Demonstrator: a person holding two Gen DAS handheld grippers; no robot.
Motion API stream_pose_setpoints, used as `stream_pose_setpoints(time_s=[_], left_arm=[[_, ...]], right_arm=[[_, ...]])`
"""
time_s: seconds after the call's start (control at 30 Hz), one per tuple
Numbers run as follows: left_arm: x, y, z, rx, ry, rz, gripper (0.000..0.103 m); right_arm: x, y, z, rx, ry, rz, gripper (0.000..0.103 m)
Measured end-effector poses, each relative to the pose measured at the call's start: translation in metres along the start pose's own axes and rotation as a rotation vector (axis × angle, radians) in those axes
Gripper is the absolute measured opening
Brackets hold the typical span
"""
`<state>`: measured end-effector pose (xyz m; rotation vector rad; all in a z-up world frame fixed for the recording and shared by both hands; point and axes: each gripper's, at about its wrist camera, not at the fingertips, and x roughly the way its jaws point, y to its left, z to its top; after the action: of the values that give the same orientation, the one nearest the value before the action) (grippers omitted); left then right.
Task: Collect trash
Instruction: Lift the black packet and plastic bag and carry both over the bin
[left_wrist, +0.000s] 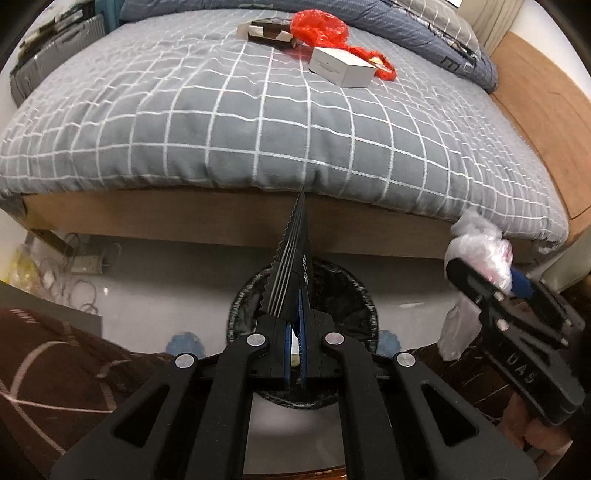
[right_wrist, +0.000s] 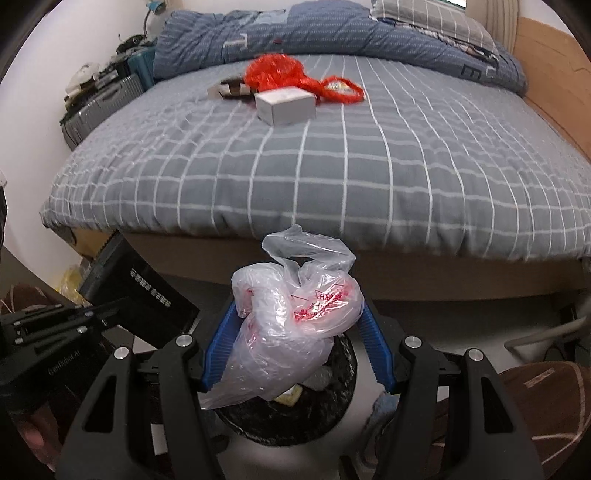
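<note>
Right gripper (right_wrist: 295, 328) clamped on clear bag (right_wrist: 291, 321), fingers apart round its bulk, held just above bin (right_wrist: 332, 402) for dropping. Left gripper (left_wrist: 295, 280) pinched shut on black card (left_wrist: 297, 240), edge-up over same bin. Still on bed (left_wrist: 184, 129): red bag (left_wrist: 319, 27), white box (left_wrist: 341, 68), brown box (left_wrist: 264, 31).

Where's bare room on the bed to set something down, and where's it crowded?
Free: the checked sheet from the near edge up to the white box, and the strip right of it toward the wooden frame. Crowded: the far middle, where the box, red bag and brown carton bunch below the blue duvet.
</note>
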<state>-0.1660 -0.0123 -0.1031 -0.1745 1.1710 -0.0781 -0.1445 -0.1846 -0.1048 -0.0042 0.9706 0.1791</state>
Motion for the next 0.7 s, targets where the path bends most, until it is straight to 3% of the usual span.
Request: stream_pose_setpoints(time_s=[0.7], left_arm=[[0.091,-0.022,-0.002,0.088,0.114,-0.018,0.003]], right_arm=[[0.062,-0.042,-0.009,0.058,0.112,-0.081,0.06]])
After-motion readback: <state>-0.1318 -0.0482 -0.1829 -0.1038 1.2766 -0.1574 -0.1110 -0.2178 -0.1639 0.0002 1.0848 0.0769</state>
